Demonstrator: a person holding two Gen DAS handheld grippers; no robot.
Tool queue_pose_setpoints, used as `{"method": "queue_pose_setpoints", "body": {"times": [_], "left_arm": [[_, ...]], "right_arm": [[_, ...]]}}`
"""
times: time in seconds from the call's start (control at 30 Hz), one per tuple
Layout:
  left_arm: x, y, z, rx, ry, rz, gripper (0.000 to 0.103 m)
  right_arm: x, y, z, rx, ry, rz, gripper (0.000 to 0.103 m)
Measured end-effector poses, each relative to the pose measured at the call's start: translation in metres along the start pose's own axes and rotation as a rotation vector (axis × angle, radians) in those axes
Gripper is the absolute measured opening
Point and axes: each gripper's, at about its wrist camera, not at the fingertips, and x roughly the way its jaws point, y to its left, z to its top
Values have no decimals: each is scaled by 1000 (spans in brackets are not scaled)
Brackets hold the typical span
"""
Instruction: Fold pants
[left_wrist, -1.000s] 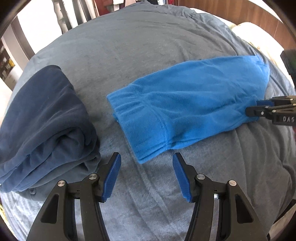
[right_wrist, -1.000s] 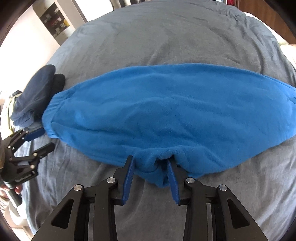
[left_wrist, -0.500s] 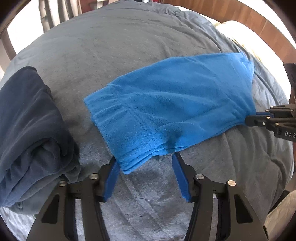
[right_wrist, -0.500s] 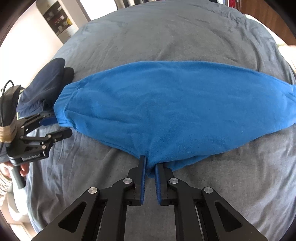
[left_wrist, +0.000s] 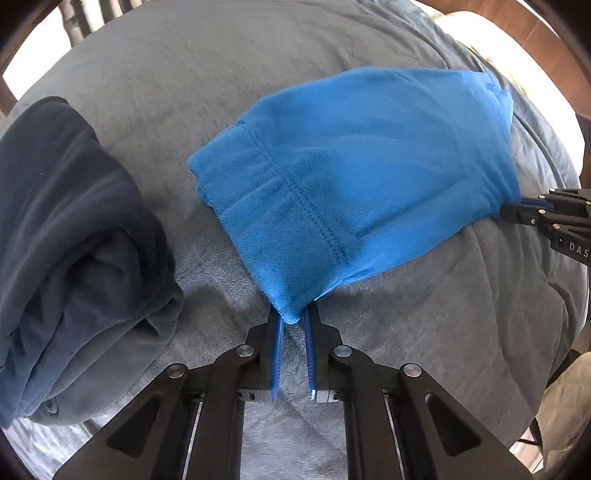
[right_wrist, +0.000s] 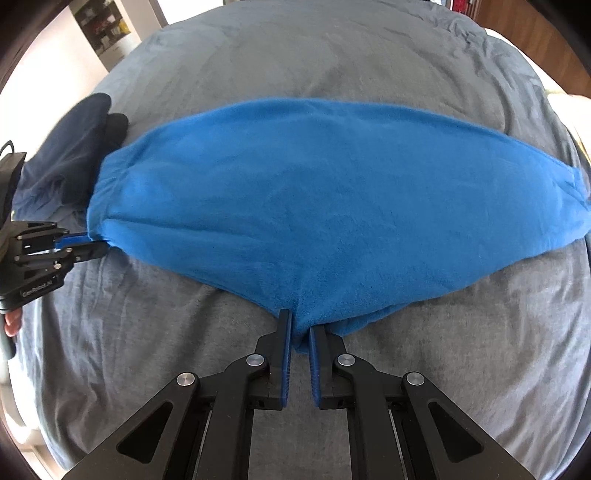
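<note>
Pants (right_wrist: 332, 206): blue fleece, lying lengthwise across the grey bedcover (right_wrist: 295, 55), stretching ahead of my right gripper and off to both sides of it.
Left gripper (left_wrist: 293, 321): closed tight, pinching the near corner of the waistband end; the fabric peaks up between the pads.
Right gripper (right_wrist: 301, 338): closed tight on the near edge at mid-length, a small tuck of fleece caught between the pads.
Dark pile (left_wrist: 74, 240): navy clothing, well off to the left of my left gripper, apart from the pants.
Step in hand: both near-edge holds look set; I judge a fold comes next.
Doing it well: lift both grippers together, keep the edge between them taut, and carry evenly so the layers land square.
Risk: thin pinches may slip if I pull apart too hard.
</note>
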Motion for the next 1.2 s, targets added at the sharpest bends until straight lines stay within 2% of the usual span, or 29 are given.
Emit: {"method": "queue_pose_setpoints", "body": {"times": [0.23,0.37,0.5,0.6,0.67,0.8,0.97,1.1,1.2], "left_arm": [[4,1,3,-19,12,-13,12],[0,3,3,-33,15,8,15],[-9,-2,-3,-53,7,16,24],[-23,-7,-10,-55,-4,62,32],[-34,-13,-14,-50,-21,82,34],[-57,-25,-19,-62,-68,103,36],[-78,-41,-22,-90,-123,84,40],[-89,-67,-18,-45,-175,86,40],[-88,-91,-4,-39,-212,38,39]], "right_arm": [[9,4,2,9,10,-16,10],[14,3,5,18,19,-7,10],[11,0,3,30,15,0,13],[5,-1,1,22,13,-9,23],[1,-3,-5,32,20,-13,29],[-17,-5,-17,56,1,7,29],[-46,-12,-24,98,-44,35,29],[-64,-22,-28,129,-80,41,29],[-72,-37,-28,155,-121,34,31]]}}
